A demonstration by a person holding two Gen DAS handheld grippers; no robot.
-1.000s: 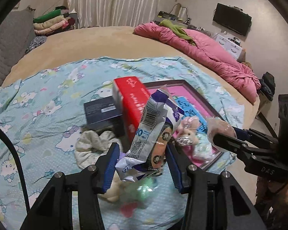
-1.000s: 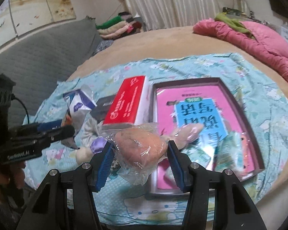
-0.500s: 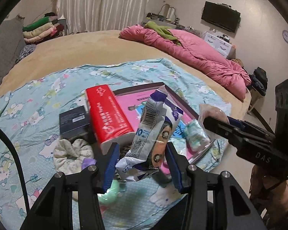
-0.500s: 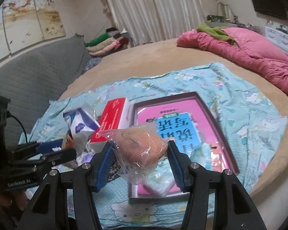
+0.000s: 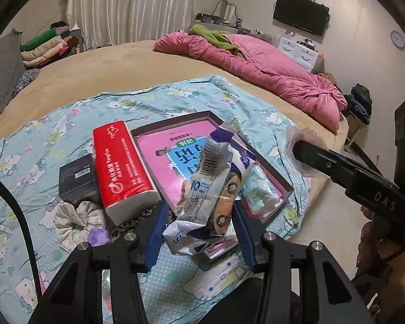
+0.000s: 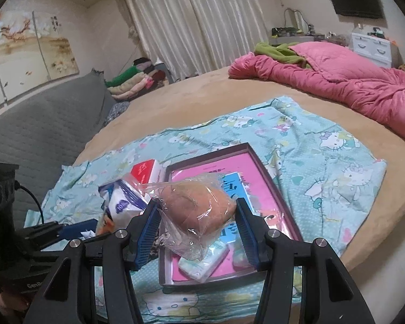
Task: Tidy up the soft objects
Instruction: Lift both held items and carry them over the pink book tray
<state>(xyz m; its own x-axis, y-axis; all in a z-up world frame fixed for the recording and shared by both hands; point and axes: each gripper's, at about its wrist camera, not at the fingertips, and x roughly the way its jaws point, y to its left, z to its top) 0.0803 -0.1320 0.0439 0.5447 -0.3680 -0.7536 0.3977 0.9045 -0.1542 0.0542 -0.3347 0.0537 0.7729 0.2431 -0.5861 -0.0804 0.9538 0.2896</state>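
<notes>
Here, both hand-held grippers hang above the near edge of the bed, each clamped on something soft. The left hand-held gripper [image 5: 199, 226] holds a crinkled snack packet [image 5: 216, 186], white and purple with a barcode; its blue pads press the lower part, so the packet stands upright and the loose top flops free. That low grip probably keeps the foil from sliding out.

Below it, near the left of the cartoon-print sheet [image 5: 148, 102], lie a pale scrunchie [image 5: 75, 216], a dark small box [image 5: 78, 181] and a red tissue pack [image 5: 121, 167] leaning against that box. Just right of the pack sits a shallow dark-rimmed tray [image 6: 210, 151] with a pink booklet [image 5: 175, 148] in it and a pale green wrapped pack [image 6: 202, 262] towards its near edge. The tray looks like the collecting place, judging by what already lies in it.

The right hand-held gripper [image 6: 197, 226] grips a bread roll in a clear bag [image 6: 197, 208] across its middle, the plastic bunched around the pads; the roll seems hardly squashed, so the squeeze is likely gentle. It hangs over the near half of the tray.

The sheet covers only the near part of a tan round bed [image 6: 202, 91]. A pink quilt [image 6: 337, 81] is heaped at the far right edge, folded clothes [image 6: 132, 81] are stacked at the far left, and pale curtains [image 6: 191, 27] and a wall television [image 5: 301, 13] stand behind.
</notes>
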